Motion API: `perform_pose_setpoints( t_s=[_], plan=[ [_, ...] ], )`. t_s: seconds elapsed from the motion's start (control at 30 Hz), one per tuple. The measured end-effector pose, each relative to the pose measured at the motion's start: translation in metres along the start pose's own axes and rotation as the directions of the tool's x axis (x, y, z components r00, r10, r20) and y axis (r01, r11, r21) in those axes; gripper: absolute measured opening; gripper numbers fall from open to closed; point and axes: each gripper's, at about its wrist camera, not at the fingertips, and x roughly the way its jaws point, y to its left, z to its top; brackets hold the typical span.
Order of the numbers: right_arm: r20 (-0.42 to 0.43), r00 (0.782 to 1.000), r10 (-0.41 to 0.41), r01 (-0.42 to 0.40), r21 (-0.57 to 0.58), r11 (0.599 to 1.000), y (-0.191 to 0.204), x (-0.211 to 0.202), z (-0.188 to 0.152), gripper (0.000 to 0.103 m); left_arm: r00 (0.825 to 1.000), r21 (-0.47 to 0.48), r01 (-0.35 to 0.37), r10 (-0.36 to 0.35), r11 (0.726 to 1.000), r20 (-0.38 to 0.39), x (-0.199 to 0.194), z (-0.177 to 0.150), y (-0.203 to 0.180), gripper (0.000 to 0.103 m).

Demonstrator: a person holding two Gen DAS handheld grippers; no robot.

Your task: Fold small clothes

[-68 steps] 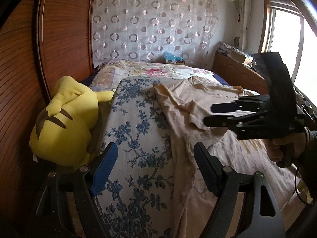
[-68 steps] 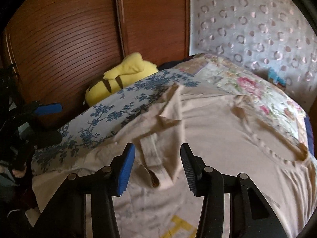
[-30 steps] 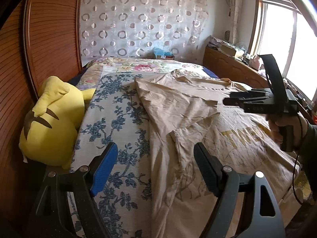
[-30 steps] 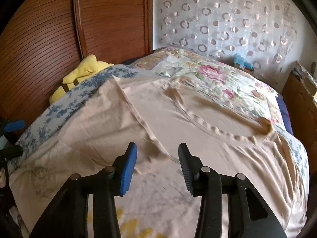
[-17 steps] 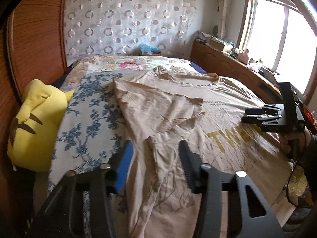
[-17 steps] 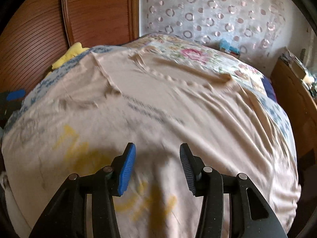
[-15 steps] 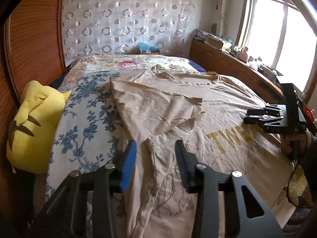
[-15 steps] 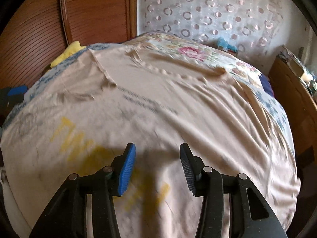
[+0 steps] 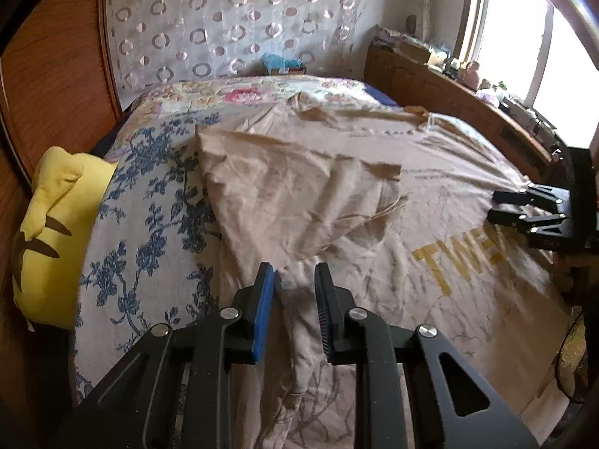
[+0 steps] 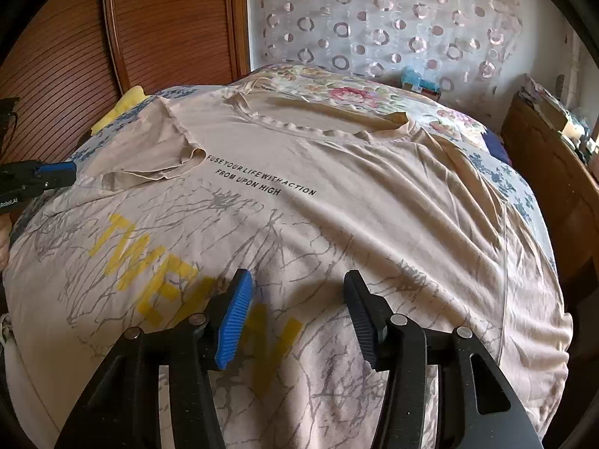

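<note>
The jaws of the left gripper (image 9: 291, 280) stand narrow, with a bunched ridge of beige cloth rising between them; they look close to pinching it, but a gap shows beside the blue pad, so whether they truly hold it I cannot tell. The jaws of the right gripper (image 10: 297, 301) are wide apart and hover over the lower front of the T-shirt (image 10: 337, 194), gripping nothing. The T-shirt, beige with yellow lettering and a grey branch print, lies face up across the bed (image 9: 142, 247), neckline toward the far end. One sleeve (image 9: 299, 194) is already turned in over the chest on the left gripper's side, though it sits rumpled; the opposite side, the hem and the final folds look undone, so the job seems to be in its early part. The bed carries a blue-flowered sheet and, farther off, a rose-patterned quilt (image 9: 239, 93). A yellow plush toy (image 9: 48, 232) rests against the wooden headboard panel (image 10: 67, 56); a circle-patterned curtain (image 10: 393, 18) covers the far wall, and a cluttered wooden ledge (image 9: 441, 86) runs under the bright window.
</note>
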Motion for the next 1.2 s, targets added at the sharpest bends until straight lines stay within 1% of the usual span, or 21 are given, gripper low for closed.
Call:
perform_pose_setpoints(
  t_s=[0.13,0.2,0.33,0.4,0.43,0.6,0.7,0.83,0.97,1.03,1.1,1.13,1.2],
  plan=[
    [-0.001,1.000,0.002,-0.002,0.004,1.000,-0.002,-0.001,0.000,0.055,1.000,-0.002,-0.001,0.001,1.000,-0.025,0.004,-0.003,0.001,0.024],
    [-0.001,1.000,0.001,-0.001,0.005,1.000,-0.002,-0.002,0.000,0.056,1.000,0.000,-0.002,0.002,1.000,-0.024,0.004,-0.003,0.000,0.024],
    [-0.003,1.000,0.003,-0.003,0.007,1.000,-0.005,-0.004,0.000,0.056,1.000,0.035,0.010,-0.009,0.999,-0.012,0.002,-0.004,-0.007,0.023],
    [-0.001,1.000,0.002,-0.002,0.009,1.000,-0.005,-0.004,0.000,0.057,1.000,0.046,0.014,-0.014,0.999,-0.007,0.000,-0.004,-0.012,0.013],
    [-0.001,1.000,0.002,-0.002,0.009,1.000,-0.006,-0.004,0.000,0.057,1.000,0.050,0.016,-0.016,0.999,-0.001,-0.002,-0.005,-0.015,0.012],
    [-0.002,1.000,0.000,0.000,0.014,1.000,-0.007,-0.005,-0.001,0.059,0.998,0.073,0.058,-0.060,0.996,0.025,-0.018,-0.008,-0.031,0.012],
    [-0.002,1.000,-0.002,0.002,0.014,1.000,-0.007,-0.006,-0.001,0.060,0.996,0.095,0.085,-0.087,0.992,0.023,-0.024,-0.012,-0.043,0.012],
    [-0.002,1.000,-0.002,0.002,0.014,1.000,-0.008,-0.006,-0.001,0.060,0.996,0.112,0.082,-0.085,0.990,0.026,-0.030,-0.014,-0.050,0.012],
    [-0.002,1.000,-0.002,0.002,0.014,1.000,-0.008,-0.005,-0.001,0.060,0.994,0.099,0.092,-0.098,0.991,0.049,-0.040,-0.012,-0.050,0.019],
    [-0.002,1.000,-0.001,0.001,0.014,1.000,-0.008,-0.005,-0.001,0.061,0.992,0.094,0.102,-0.108,0.990,0.067,-0.045,-0.012,-0.050,0.026],
    [-0.002,1.000,-0.002,0.002,0.014,1.000,-0.008,-0.005,-0.001,0.061,0.990,0.091,0.102,-0.110,0.991,0.088,-0.049,-0.011,-0.049,0.041],
    [-0.002,1.000,-0.002,0.002,0.014,1.000,-0.008,-0.005,-0.001,0.061,0.989,0.088,0.098,-0.107,0.991,0.101,-0.051,-0.010,-0.049,0.044],
    [-0.002,1.000,-0.002,0.002,0.014,1.000,-0.008,-0.005,-0.002,0.061,0.988,0.082,0.090,-0.099,0.993,0.116,-0.053,-0.008,-0.047,0.044]
  ],
)
